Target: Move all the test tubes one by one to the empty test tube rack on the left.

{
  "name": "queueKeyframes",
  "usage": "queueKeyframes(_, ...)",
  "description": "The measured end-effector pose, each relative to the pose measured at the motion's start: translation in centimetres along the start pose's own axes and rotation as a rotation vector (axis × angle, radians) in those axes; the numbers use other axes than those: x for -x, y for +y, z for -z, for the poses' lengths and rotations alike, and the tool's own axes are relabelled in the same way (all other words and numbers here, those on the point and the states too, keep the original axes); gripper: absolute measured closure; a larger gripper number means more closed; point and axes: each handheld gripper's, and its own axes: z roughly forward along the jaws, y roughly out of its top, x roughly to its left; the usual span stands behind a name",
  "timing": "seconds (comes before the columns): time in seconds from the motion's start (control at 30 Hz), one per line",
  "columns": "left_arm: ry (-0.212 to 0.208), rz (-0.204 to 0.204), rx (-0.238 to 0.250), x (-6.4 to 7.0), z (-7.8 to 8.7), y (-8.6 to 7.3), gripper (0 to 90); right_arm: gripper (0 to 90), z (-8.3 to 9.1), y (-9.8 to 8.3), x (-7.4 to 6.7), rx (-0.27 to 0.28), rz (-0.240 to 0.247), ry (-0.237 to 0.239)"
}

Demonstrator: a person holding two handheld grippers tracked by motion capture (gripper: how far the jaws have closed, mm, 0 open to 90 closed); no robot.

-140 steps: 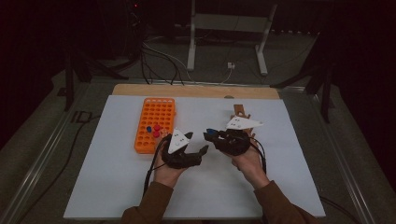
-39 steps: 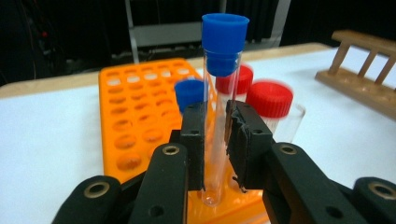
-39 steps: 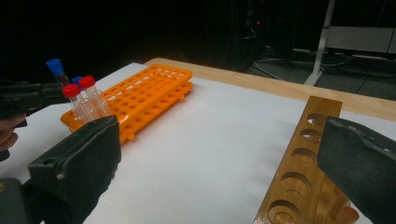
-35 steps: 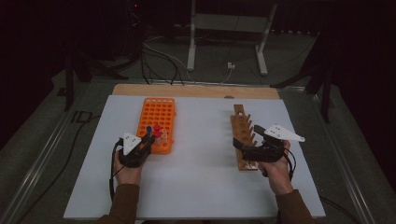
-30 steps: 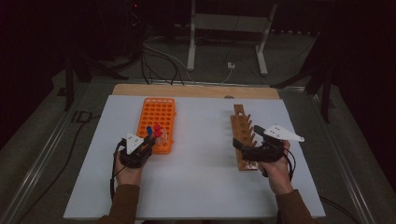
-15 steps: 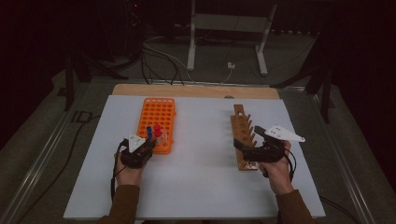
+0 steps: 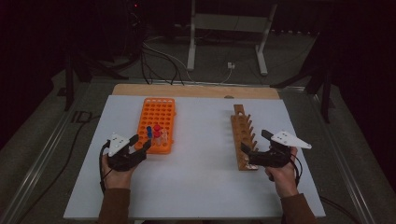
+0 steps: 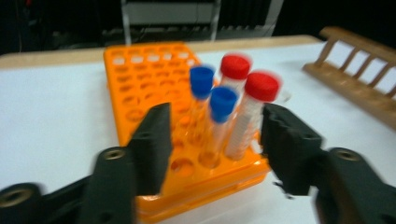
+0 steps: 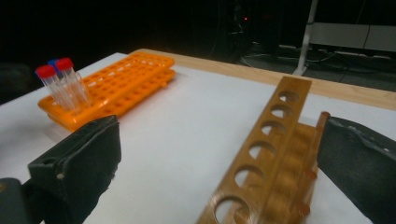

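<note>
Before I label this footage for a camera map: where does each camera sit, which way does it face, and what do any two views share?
High view: above the person's side, looking forward and down on the white table; both forearms, left gripper, right gripper.
Left gripper view: rides that gripper, facing the capped tubes in the orange rack.
Right gripper view: rides that gripper, facing the wooden rack.
All three views share both racks.

2 brown sleeves, black hand-held gripper (image 7: 138, 146) each side, pale triangular top plates, trailing black cables
</note>
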Motion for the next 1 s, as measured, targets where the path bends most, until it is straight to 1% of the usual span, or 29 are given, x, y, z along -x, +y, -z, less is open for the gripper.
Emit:
queueKeyframes(0.13, -0.017, 0.007, 0.049, -0.1, 1.4, 0.3, 31.4, 0.1, 0.4, -1.1, 0.3, 0.006, 0.002, -0.007)
queueKeyframes(0.2, -0.010, 0.009, 0.065, -0.2, 2.0, 0.4, 25.0, 0.1, 0.7, -1.5, 0.5, 0.015, 0.006, -0.014)
queueKeyframes(0.23, 0.007, 0.001, 0.067, -0.2, 2.2, 0.5, 21.9, 0.1, 0.9, -1.7, 0.5, 0.021, 0.007, -0.013)
queueKeyframes(0.27, 0.022, 0.004, 0.069, -0.3, 2.3, 0.5, 18.5, 0.1, 1.1, -1.8, 0.6, 0.027, 0.012, -0.015)
queueKeyframes(0.3, 0.025, 0.005, 0.071, -0.4, 2.5, 0.5, 16.6, 0.1, 1.3, -1.9, 0.7, 0.034, 0.019, -0.019)
queueKeyframes(0.37, 0.032, 0.009, 0.070, -0.5, 2.7, 0.4, 15.5, 0.1, 1.6, -2.1, 0.8, 0.044, 0.032, -0.022)
queueKeyframes(0.43, 0.031, 0.013, 0.065, -0.6, 2.9, 0.4, 10.6, 0.1, 1.9, -2.4, 1.1, 0.047, 0.029, -0.022)
queueKeyframes(0.5, 0.020, 0.026, 0.069, -0.7, 3.2, 0.5, 8.4, 0.1, 2.1, -2.7, 1.4, 0.054, 0.021, -0.031)
queueKeyframes(0.57, 0.019, 0.021, 0.063, -0.7, 3.4, 0.6, 4.4, 0.1, 2.3, -2.8, 1.8, 0.057, 0.008, -0.038)
queueKeyframes(0.7, 0.021, 0.012, 0.067, -0.8, 3.6, 0.5, 1.1, 0.1, 2.8, -2.9, 2.2, 0.072, 0.004, -0.043)
queueKeyframes(0.87, 0.037, 0.005, 0.094, -1.1, 4.1, 0.3, 0.6, 0.1, 3.2, -3.0, 2.6, 0.087, 0.004, -0.042)
queueKeyframes(1.0, 0.038, 0.000, 0.098, -1.2, 4.0, 0.0, 0.6, 0.1, 3.1, -3.2, 2.6, 0.076, 0.005, -0.046)
